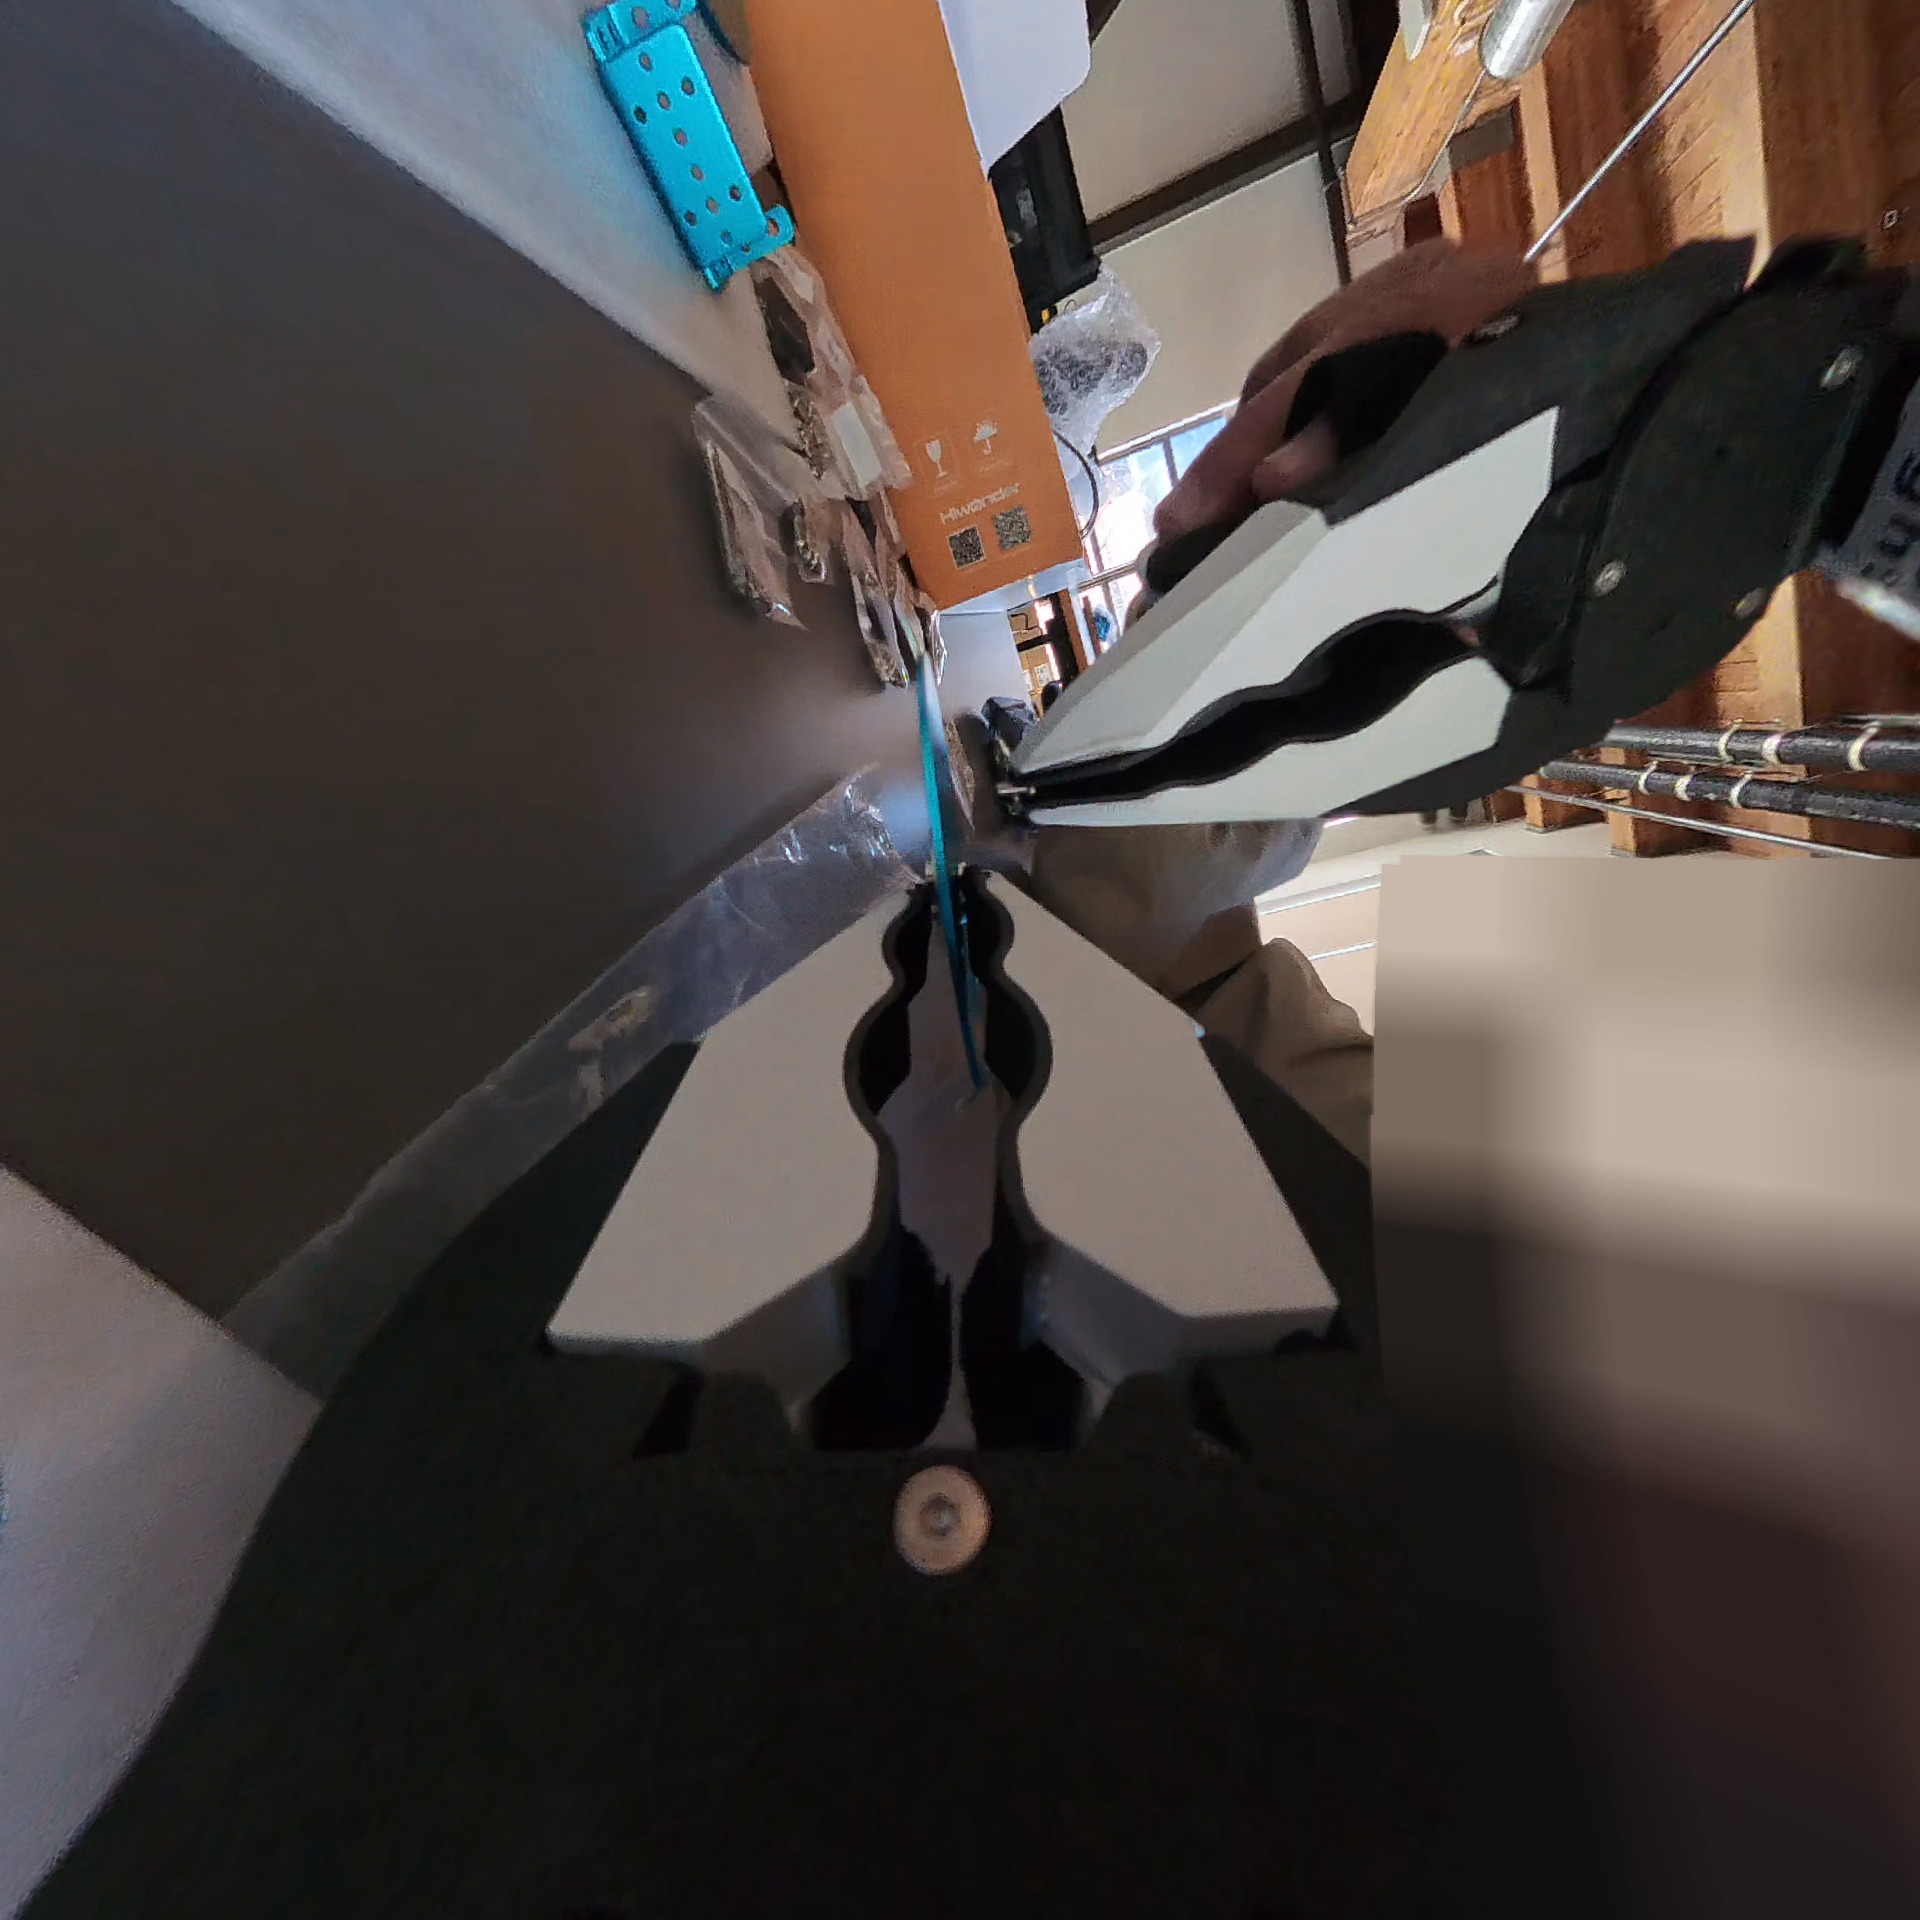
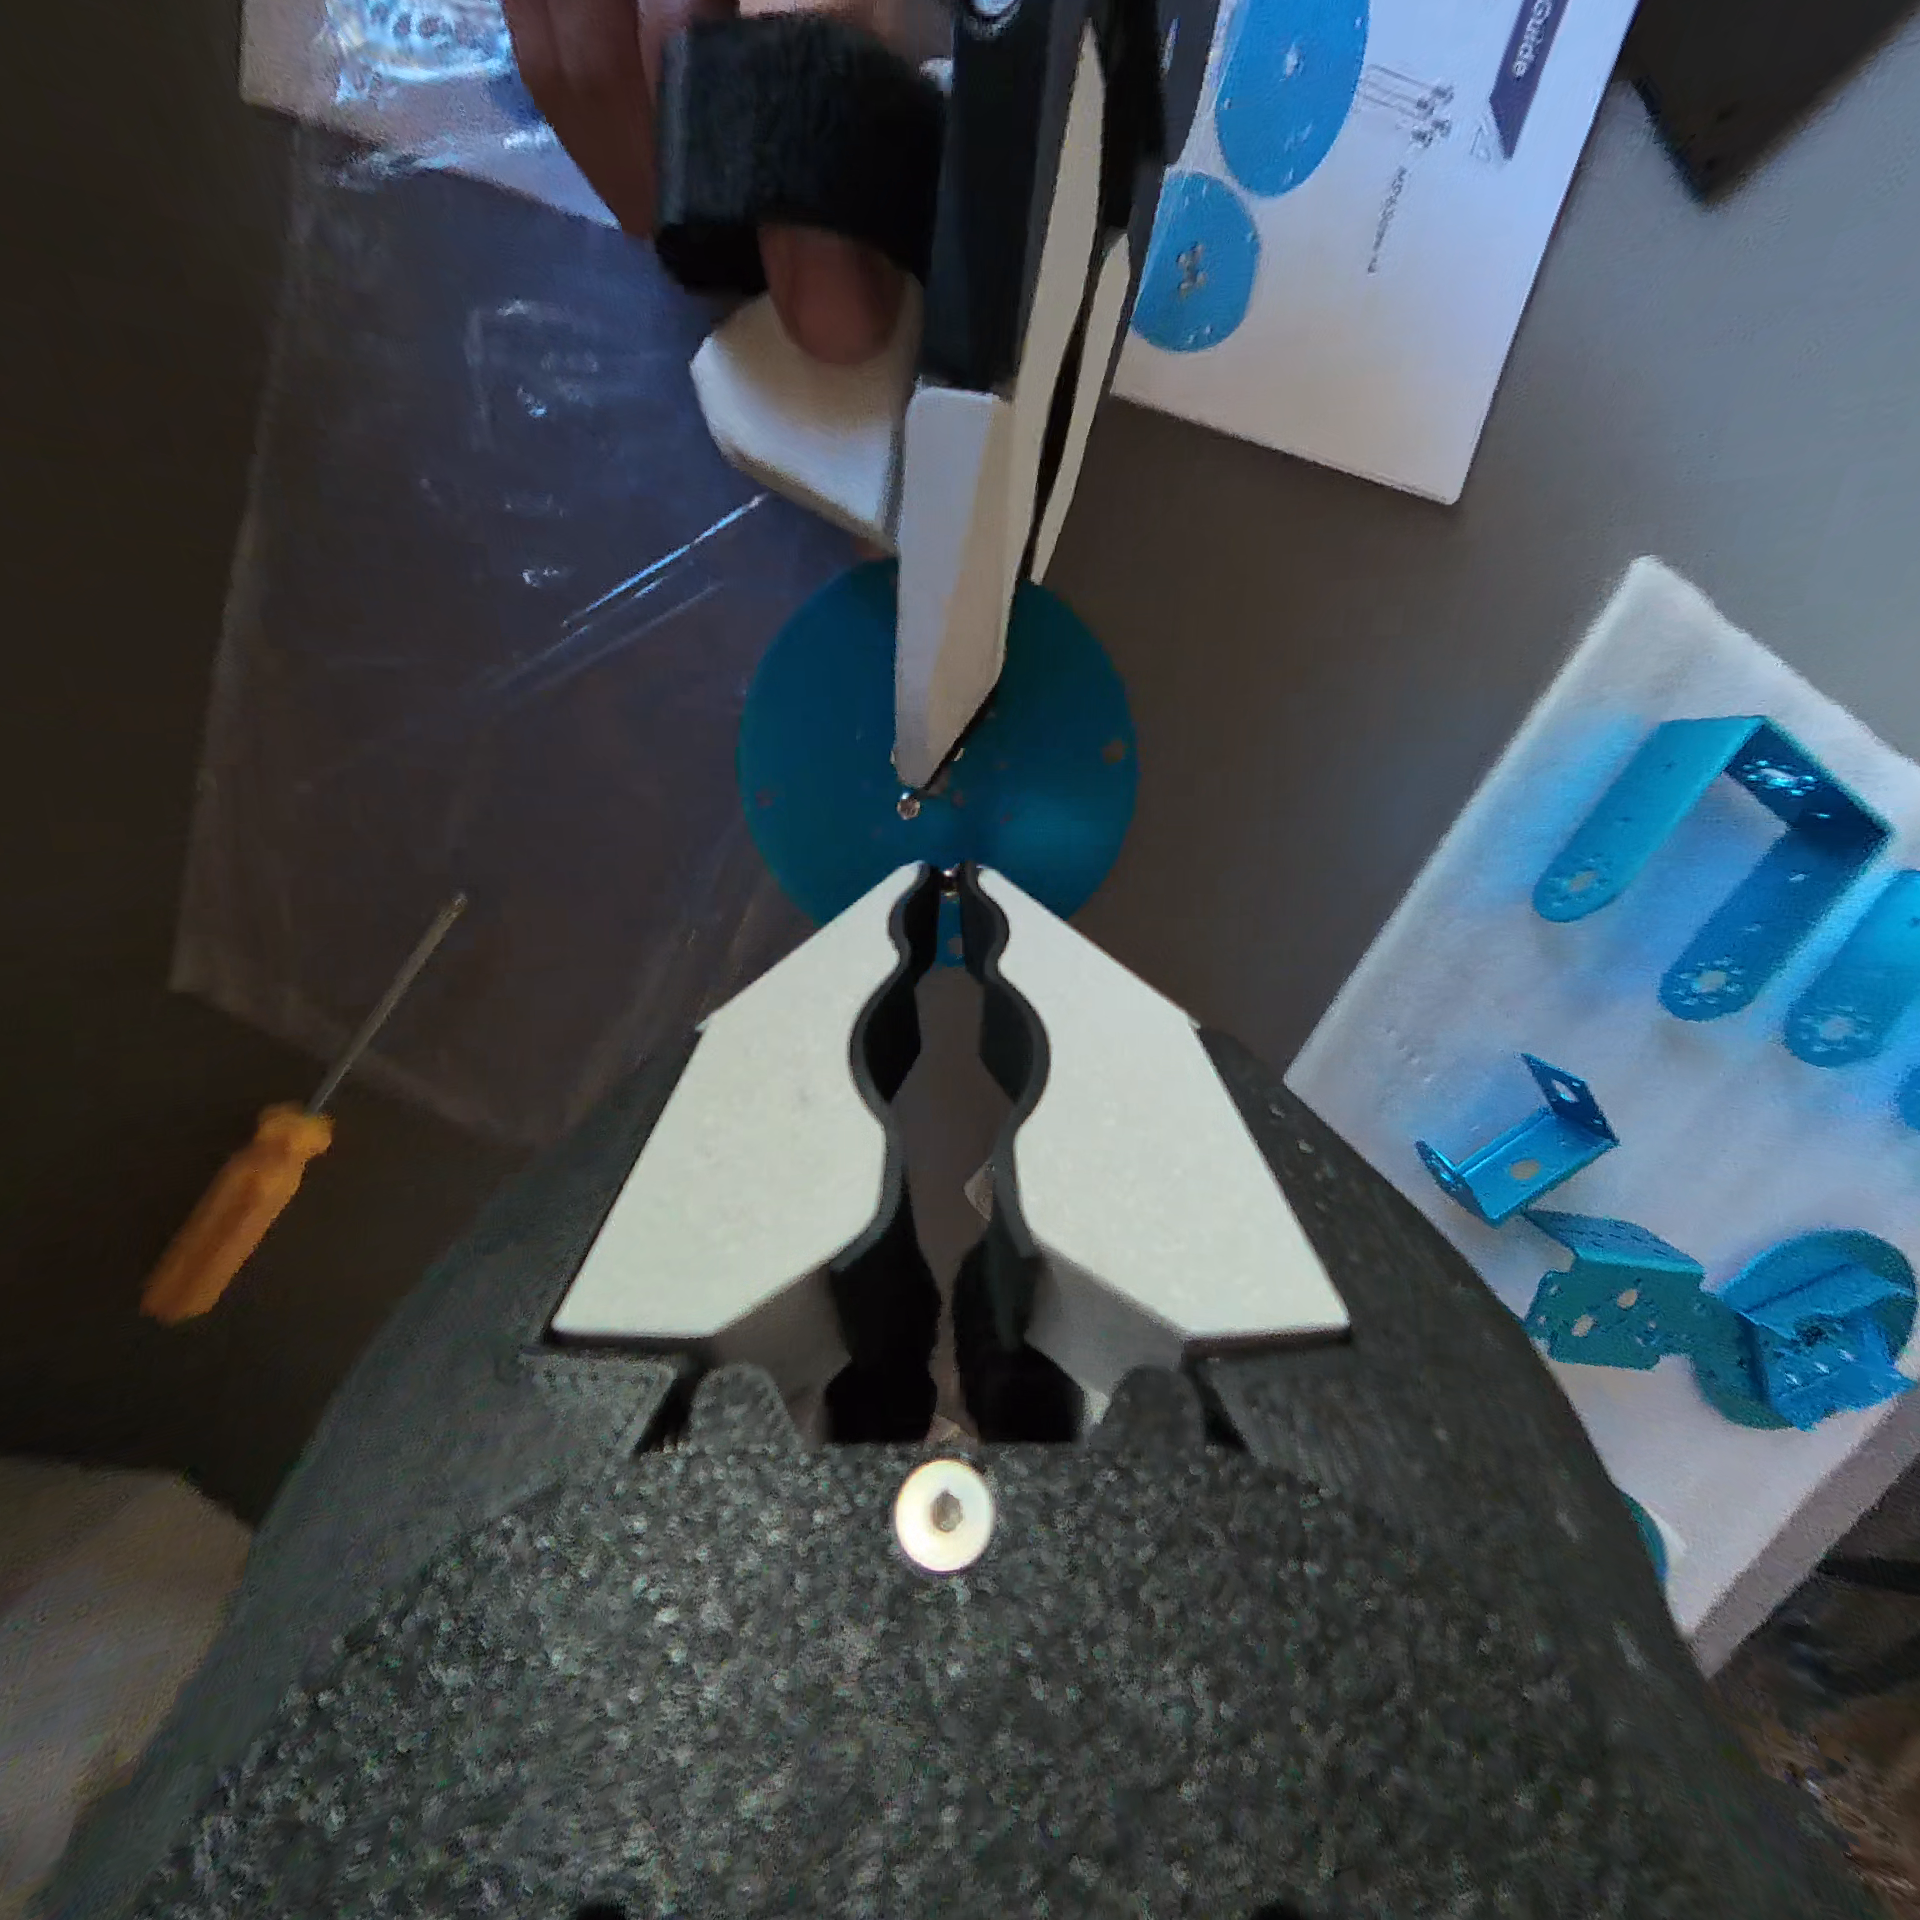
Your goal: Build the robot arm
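My left gripper (image 1: 951, 883) is shut on a round blue metal disc (image 1: 948, 790), which shows edge-on between its fingers. In the right wrist view the disc (image 2: 1049, 790) faces me, held above the dark table, and the left gripper (image 2: 920, 774) reaches down over it from the top. A small silver screw (image 2: 909, 805) sits in the disc near its middle. My right gripper (image 2: 943, 873) is shut on another small screw (image 2: 951, 881), its tips close to the disc's lower face. In the left wrist view the right gripper (image 1: 1013, 805) comes in from the right, tips beside the disc.
An orange-handled screwdriver (image 2: 234, 1205) lies at the left on the table by a clear plastic bag (image 2: 468, 520). White foam (image 2: 1455, 1039) at the right carries several blue brackets (image 2: 1714, 831). An instruction sheet (image 2: 1351, 312) lies behind. An orange box (image 1: 894, 260), a blue perforated plate (image 1: 675, 135) and bagged parts (image 1: 790, 488) stand farther off. My two grippers' fingertips are within a few centimetres of each other.
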Available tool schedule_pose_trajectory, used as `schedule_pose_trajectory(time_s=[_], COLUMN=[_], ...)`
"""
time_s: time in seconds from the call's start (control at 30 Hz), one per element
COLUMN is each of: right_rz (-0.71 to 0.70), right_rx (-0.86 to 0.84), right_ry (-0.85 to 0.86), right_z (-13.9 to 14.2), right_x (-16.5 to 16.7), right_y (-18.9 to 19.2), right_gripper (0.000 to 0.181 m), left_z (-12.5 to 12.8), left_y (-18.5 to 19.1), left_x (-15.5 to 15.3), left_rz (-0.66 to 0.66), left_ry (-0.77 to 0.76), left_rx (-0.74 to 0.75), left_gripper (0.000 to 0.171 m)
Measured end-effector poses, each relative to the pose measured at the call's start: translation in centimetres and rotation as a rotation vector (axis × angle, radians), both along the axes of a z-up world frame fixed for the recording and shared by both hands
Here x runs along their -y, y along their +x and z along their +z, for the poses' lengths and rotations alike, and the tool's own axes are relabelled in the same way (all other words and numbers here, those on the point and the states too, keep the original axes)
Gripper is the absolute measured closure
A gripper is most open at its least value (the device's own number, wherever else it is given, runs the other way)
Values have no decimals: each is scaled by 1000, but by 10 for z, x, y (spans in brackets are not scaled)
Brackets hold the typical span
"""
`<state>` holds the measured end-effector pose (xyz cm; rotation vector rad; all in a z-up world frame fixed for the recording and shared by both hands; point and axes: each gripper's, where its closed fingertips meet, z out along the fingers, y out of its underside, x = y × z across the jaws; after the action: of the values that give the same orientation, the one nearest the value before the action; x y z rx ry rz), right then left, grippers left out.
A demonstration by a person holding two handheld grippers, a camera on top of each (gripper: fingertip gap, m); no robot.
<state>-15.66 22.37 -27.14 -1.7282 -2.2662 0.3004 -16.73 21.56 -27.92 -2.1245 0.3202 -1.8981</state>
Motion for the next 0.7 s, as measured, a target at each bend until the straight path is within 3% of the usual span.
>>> schedule_pose_trajectory(time_s=[0.03, 0.1, 0.7], right_rz=[0, 17, 70], right_rx=[-2, 6, 100], right_ry=[-45, -99, 13], right_z=[1, 0, -12], right_x=[0, 1, 1], right_y=[-4, -9, -12], right_gripper=[178, 178, 178], left_z=[0, 0, -1], left_y=[0, 0, 0], left_x=[-1, -1, -1], left_rz=[1, 4, 4], left_ry=[-10, -18, -26], left_rx=[4, 9, 9], left_gripper=[165, 165, 165])
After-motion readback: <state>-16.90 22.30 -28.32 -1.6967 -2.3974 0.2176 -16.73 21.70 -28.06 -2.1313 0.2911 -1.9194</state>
